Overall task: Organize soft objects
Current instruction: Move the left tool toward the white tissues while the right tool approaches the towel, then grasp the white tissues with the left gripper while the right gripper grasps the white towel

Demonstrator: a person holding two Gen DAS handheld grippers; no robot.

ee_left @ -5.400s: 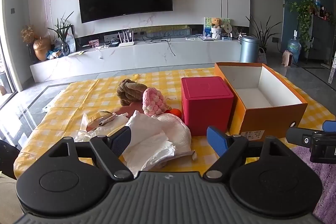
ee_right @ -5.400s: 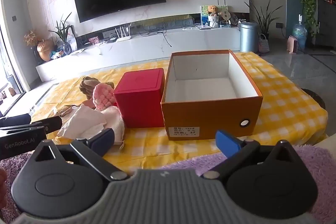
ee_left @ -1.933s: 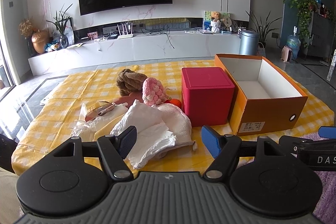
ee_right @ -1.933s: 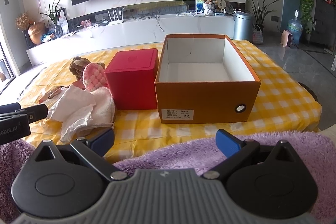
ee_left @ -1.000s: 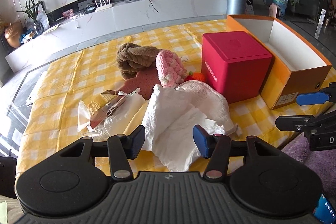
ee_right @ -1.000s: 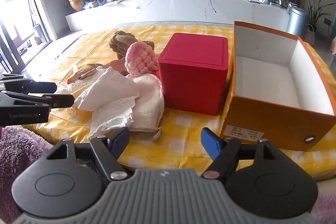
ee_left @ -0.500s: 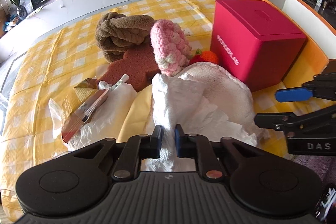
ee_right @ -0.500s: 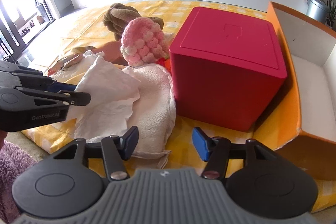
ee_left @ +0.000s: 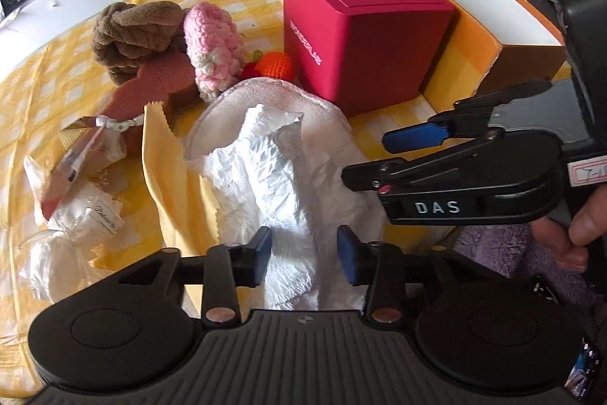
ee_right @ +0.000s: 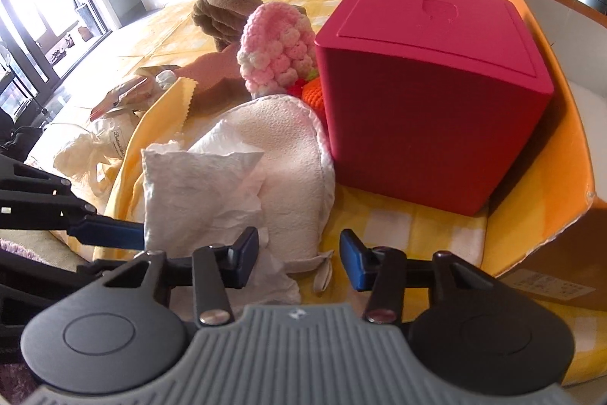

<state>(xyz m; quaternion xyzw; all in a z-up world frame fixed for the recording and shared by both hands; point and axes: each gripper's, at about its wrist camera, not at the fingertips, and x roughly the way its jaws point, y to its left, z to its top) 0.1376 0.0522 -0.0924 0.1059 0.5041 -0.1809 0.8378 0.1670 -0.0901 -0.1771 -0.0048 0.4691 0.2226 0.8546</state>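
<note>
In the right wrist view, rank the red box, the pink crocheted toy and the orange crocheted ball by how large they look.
1. red box
2. pink crocheted toy
3. orange crocheted ball, though the red box and a towel partly hide it

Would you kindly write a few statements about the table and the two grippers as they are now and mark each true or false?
1. The red box has its lid on. True.
2. The orange box is full of toys. False: what shows of its inside is bare.
3. The pink knit toy lies inside the orange box. False: it sits on the table beside the red box.
4. The left gripper has white tissue between its open jaws. True.
5. The right gripper is clamped on the brown towel. False: it is open, far from it.
</note>
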